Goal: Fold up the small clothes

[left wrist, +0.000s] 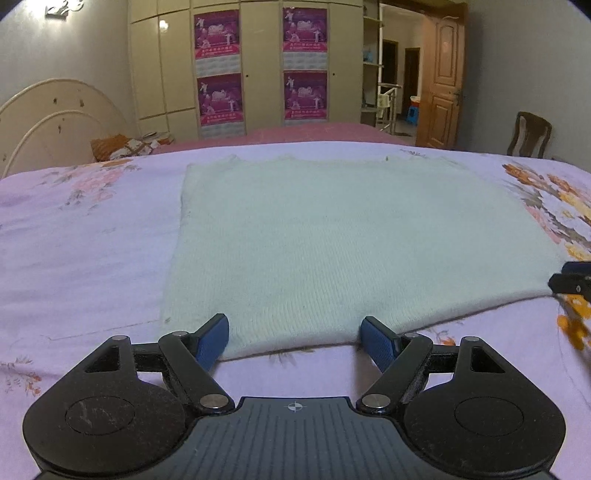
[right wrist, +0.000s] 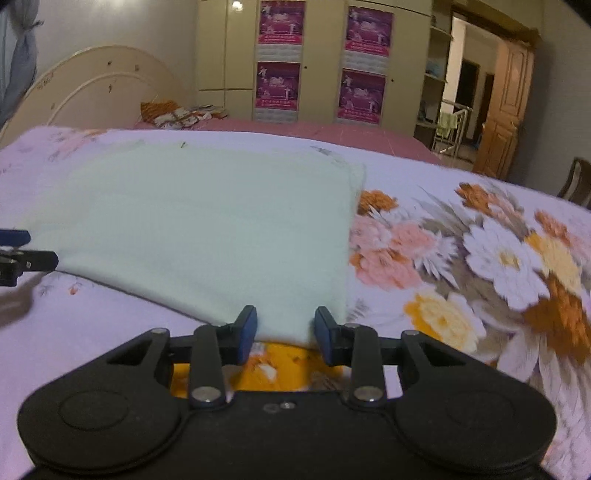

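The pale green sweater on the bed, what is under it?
The pale green sweater lies flat on a lilac floral bedsheet, which shows all around it. The sheet beneath it is covered, so anything under the knit, or folded inside, cannot be seen.

Dim indoor light, cool purple cast. Lamp glare on the wardrobe (left wrist: 162,25) doors, top of both views; brighter doorway (left wrist: 397,74) behind. Soft shadows only. Heavy fisheye: bed (left wrist: 74,240) edge bows, corners vignette black. Right wrist view motion-blurred, floral print smeared at the bed's right edge; left wrist view sharper, slightly soft far back.
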{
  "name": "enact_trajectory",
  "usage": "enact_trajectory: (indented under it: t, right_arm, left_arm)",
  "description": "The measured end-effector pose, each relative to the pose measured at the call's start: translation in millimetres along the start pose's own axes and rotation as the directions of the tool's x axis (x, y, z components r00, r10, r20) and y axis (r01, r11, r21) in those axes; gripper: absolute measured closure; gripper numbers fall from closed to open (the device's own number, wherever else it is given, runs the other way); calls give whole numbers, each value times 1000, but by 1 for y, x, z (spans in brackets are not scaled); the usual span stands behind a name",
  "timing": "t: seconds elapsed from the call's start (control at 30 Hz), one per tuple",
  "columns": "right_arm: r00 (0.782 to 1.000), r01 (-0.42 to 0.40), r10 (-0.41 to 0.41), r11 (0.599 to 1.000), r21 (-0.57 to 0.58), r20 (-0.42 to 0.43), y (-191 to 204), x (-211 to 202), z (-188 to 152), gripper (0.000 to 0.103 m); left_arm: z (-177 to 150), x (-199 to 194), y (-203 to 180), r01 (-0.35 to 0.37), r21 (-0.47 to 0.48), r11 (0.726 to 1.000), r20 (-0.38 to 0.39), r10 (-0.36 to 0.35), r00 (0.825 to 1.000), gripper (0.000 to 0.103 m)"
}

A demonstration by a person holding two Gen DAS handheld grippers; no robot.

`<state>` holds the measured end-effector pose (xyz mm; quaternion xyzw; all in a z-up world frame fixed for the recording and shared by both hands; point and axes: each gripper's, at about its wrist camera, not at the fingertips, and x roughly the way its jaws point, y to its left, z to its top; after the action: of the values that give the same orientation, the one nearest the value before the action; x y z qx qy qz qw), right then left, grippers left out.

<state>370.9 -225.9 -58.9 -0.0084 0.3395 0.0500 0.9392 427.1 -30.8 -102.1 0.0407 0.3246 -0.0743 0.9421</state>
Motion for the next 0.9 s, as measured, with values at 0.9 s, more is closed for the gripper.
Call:
enact_trajectory:
  t: [0.9]
  right_arm:
    - [999, 24, -23, 999, 46, -38, 3, 5, 5, 71]
  left_arm:
    - [1, 8, 5, -10, -17, 1000, -12, 10, 1000, 25]
